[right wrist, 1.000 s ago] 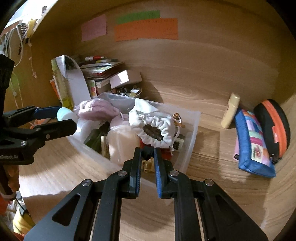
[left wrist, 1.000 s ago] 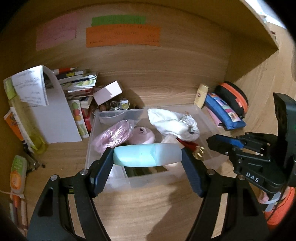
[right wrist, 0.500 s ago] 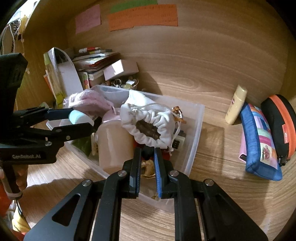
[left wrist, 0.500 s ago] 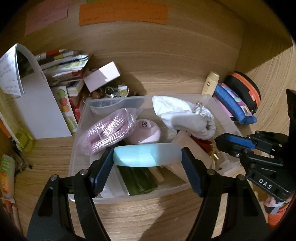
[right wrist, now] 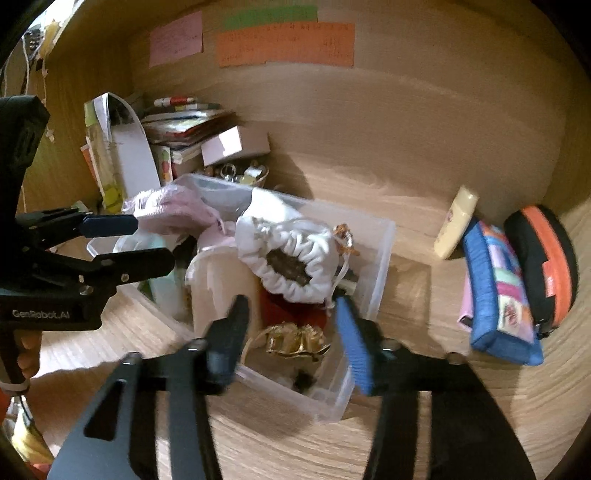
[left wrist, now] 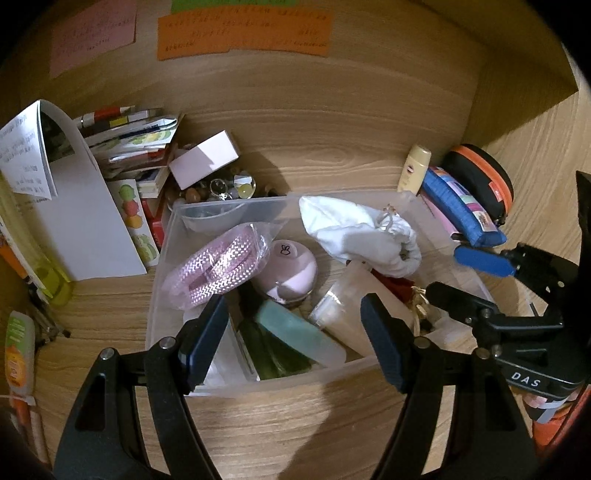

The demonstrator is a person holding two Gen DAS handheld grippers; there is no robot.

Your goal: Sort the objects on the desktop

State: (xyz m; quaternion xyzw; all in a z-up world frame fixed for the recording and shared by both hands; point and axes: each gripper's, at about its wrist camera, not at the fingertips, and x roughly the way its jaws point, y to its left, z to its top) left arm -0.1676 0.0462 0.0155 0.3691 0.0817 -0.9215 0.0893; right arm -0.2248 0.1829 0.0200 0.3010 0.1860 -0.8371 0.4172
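Note:
A clear plastic bin (left wrist: 225,205) stands on the wooden desk, full of small items. My left gripper (left wrist: 293,338) hangs open over its near side. A mint-blue tube (left wrist: 295,330) lies loose in the bin under it, touching neither finger. The bin also holds a pink woven pouch (left wrist: 218,266), a pink round case (left wrist: 291,269) and a white drawstring pouch (right wrist: 291,251). My right gripper (right wrist: 291,341) is over the bin's right corner with its jaws opening. A gold ornament (right wrist: 295,341) lies in the bin between and below them, apart from both pads.
Right of the bin lie a cream tube (right wrist: 456,221), a blue pencil case (right wrist: 495,280) and a black-and-orange case (right wrist: 543,258). Books, a white box (left wrist: 205,158) and a folded sheet (left wrist: 74,221) crowd the left. Coloured notes (left wrist: 240,33) hang on the back wall.
The left gripper has let go of the mint-blue tube, which now lies in the bin. The right gripper's jaws, shut before, have spread apart above the gold ornament.

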